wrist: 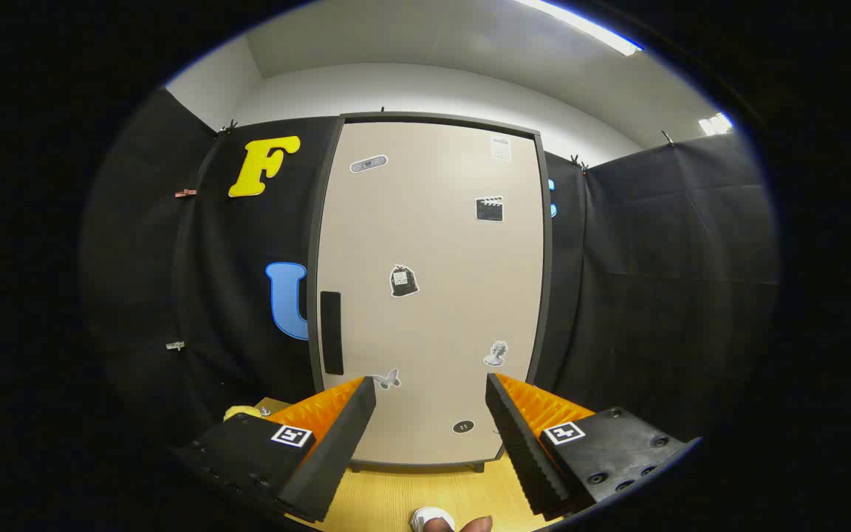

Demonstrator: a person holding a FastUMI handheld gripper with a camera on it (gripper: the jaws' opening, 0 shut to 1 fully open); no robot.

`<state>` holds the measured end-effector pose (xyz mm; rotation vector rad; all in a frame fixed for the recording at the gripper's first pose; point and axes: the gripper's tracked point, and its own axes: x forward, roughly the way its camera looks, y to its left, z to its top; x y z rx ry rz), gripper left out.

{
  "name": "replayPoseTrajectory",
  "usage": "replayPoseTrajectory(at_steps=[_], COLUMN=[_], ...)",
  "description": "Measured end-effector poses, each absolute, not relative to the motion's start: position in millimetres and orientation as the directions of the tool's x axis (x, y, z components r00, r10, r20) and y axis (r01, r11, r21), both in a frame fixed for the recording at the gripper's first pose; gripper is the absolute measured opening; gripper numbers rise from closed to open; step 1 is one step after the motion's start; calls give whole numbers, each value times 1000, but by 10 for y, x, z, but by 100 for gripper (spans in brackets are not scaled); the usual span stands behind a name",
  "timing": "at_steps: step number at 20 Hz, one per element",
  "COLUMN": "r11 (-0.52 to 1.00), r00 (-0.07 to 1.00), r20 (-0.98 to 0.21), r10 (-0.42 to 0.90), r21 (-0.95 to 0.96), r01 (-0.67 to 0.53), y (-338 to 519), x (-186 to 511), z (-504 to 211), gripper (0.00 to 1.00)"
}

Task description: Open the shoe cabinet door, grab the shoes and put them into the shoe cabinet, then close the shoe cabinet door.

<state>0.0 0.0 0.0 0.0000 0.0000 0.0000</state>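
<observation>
Two fingers: hand-held gripper spread apart, gripping nothing, lower centre
Cabinet: centre frame, beyond the fingers, door shut, on the tabletop
Handle: dark, door's left edge

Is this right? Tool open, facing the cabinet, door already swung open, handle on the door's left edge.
Not quite. The gripper view shows the door shut, flush in the cabinet's frame. The rest holds: the tool is open with nothing between its fingers, facing the cabinet, and the handle sits on the door's left edge.

Wooden floor; clips pinned on booth's black cloth wall; ceiling light.
</observation>
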Motion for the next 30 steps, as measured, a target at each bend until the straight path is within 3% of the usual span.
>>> replayPoseTrajectory(at_steps=[20,30], r11=[1000,998], r00=[1000,998], r20=[2,20], r10=[2,53], r21=[9,35], r01=[-2,-53], y=[123,619], x=[-47,210], z=[74,181], gripper=[97,97])
